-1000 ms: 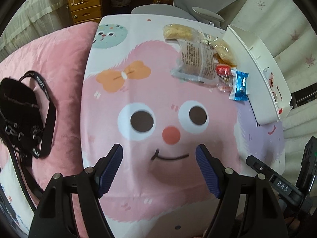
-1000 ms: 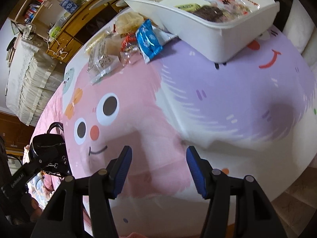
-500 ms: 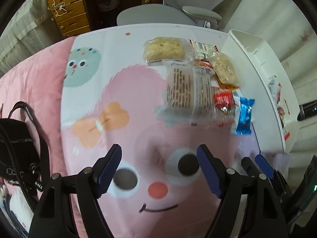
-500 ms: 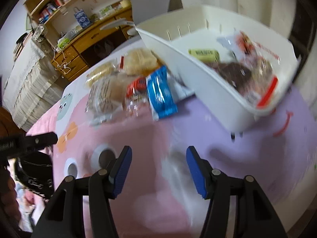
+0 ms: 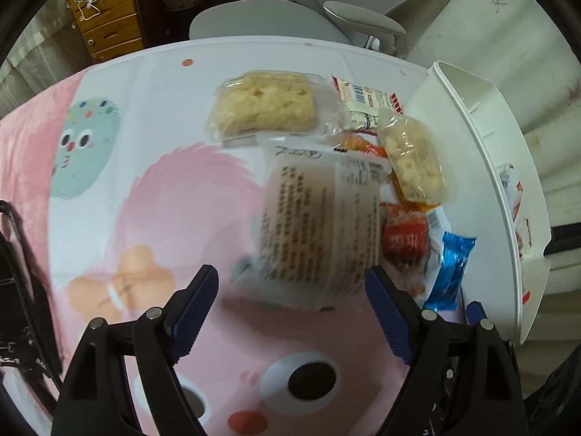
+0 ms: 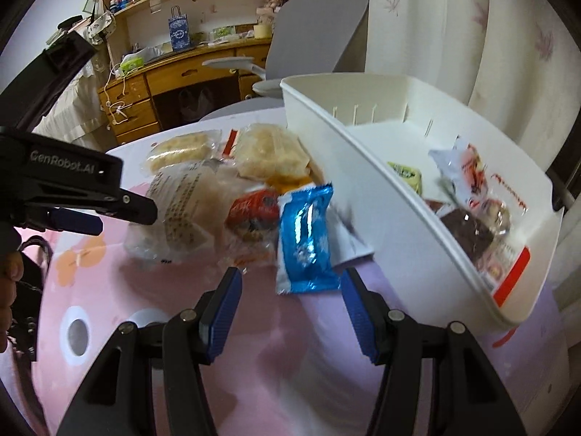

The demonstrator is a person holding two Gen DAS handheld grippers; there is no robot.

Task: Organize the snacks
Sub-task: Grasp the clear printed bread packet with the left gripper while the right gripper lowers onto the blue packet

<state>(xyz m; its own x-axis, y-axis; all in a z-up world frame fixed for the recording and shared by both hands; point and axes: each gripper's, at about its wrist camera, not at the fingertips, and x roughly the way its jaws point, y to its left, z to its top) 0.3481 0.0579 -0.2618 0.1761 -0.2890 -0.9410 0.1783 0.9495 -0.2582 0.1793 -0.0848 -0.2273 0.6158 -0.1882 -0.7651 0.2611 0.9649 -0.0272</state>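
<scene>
- We locate the snacks in a loose pile on the cartoon-printed surface [image 5: 152,189], right of centre in the left wrist view: a large clear bread pack [image 5: 319,225] with printed text, a pale pastry pack [image 5: 263,107] above it, a smaller pastry pack [image 5: 414,158] to its right, a red packet [image 5: 405,241] and a blue foil packet [image 5: 452,267].
- We see the white bin [image 6: 406,196] just beside the pile, at the right of the right wrist view; it holds a dark brown snack [image 6: 468,227], a yellow-green packet [image 6: 405,174] and a clear bag with red print [image 6: 479,181].
- The left gripper [image 5: 292,314] hangs over the near end of the bread pack; its jaws are opening, with nothing pressed between them.
- The right gripper [image 6: 290,312] stands just below the blue foil packet [image 6: 305,239]; its jaws are parted and grasp nothing.
- A grey chair [image 6: 312,40] and a wooden desk [image 6: 174,87] stand behind the surface.
</scene>
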